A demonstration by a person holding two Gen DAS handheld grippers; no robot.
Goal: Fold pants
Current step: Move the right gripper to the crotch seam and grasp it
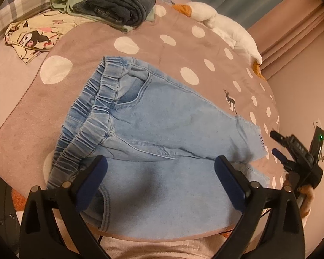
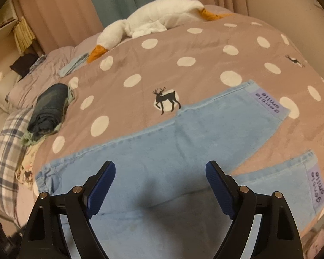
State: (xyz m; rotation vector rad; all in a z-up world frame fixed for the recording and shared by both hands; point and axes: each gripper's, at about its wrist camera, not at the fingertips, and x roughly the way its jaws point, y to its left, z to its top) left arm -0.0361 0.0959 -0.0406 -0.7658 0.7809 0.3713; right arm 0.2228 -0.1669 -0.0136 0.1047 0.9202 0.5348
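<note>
Left wrist view: the left gripper (image 1: 161,161), jaws wide apart and empty, hangs over the pants (image 1: 162,129) lying on the dotted blanket (image 1: 127,45).

Right wrist view: the right gripper (image 2: 161,168) is spread and empty too; the 2 legs (image 2: 226,118) lie apart, so folding seems not begun.

bare dotted blanket (image 2: 205,49) beyond pants (image 2: 183,142); folded dark jeans (image 2: 47,110), plush goose (image 2: 157,19) at far edges

Right gripper (image 2: 159,183): jaws spread wide, above light-blue pants (image 2: 183,142) lying flat on dotted blanket (image 2: 205,49). Leg hems with purple labels (image 2: 267,102) at 3 o'clock. Plush goose (image 2: 153,19) at 12; dark folded jeans (image 2: 48,108) at 9.
</note>
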